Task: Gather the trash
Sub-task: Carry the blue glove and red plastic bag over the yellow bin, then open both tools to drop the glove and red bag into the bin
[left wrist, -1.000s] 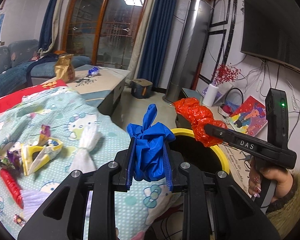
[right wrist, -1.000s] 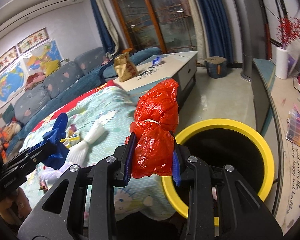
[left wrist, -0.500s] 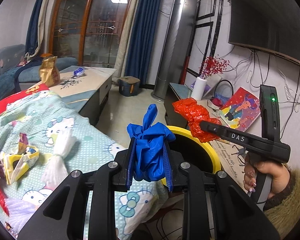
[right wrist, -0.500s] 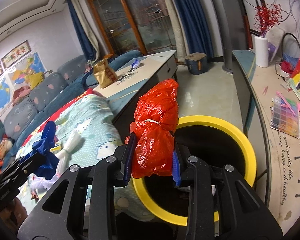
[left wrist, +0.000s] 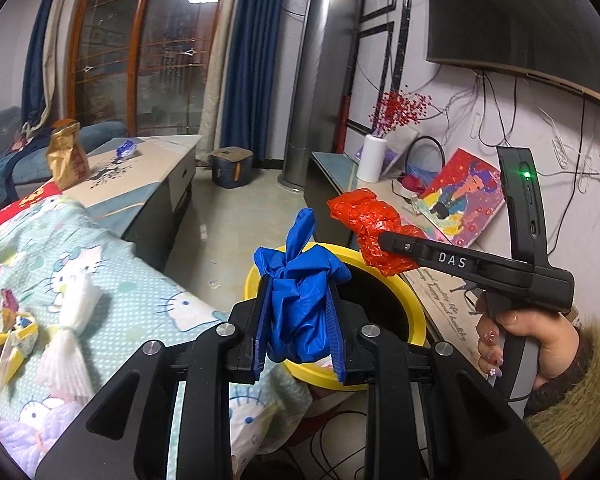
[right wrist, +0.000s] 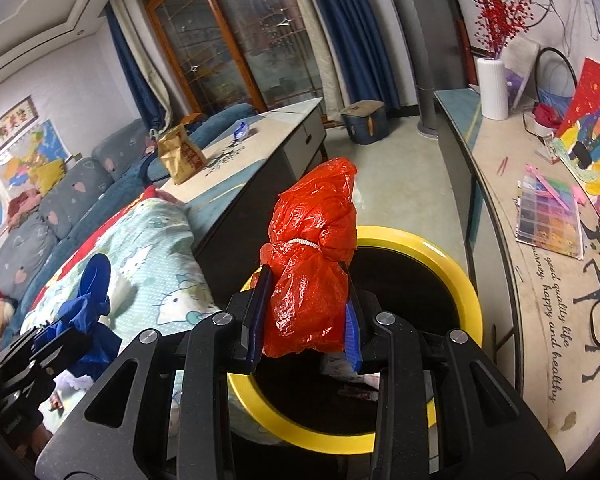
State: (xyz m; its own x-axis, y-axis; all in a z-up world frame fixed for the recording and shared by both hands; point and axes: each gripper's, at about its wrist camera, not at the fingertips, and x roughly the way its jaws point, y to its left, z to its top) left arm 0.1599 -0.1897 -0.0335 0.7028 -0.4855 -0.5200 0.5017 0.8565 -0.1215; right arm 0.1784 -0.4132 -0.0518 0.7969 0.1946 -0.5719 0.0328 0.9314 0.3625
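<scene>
I have my left gripper [left wrist: 300,312] clamped on a knotted blue bag [left wrist: 300,300] and my right gripper [right wrist: 306,312] clamped on a red bag [right wrist: 312,264] tied with a white band. Both bundles stick up from between the pads. The yellow-rimmed bin [right wrist: 456,276] sits on the floor right beside the bed [right wrist: 152,232], and both bags are near or over its mouth.

What worries me is the release. The blue bag looks to hang over the near rim rather than the dark middle, so if I let go now it could catch the yellow edge and slide onto the floor or the bedding. Thin plastic like this may also cling to the ridged pads and stay put when they part. The two grippers are close, so a careless swing could knock them together.

The left wrist view gives me the right gripper from the side, with the person's hand [left wrist: 540,340] on its handle, plus a white bundle [left wrist: 72,332] and wrappers lying on the bed. The right wrist view looks down into the bin, where some scraps [right wrist: 352,372] already lie at the bottom, which the other view hides.
</scene>
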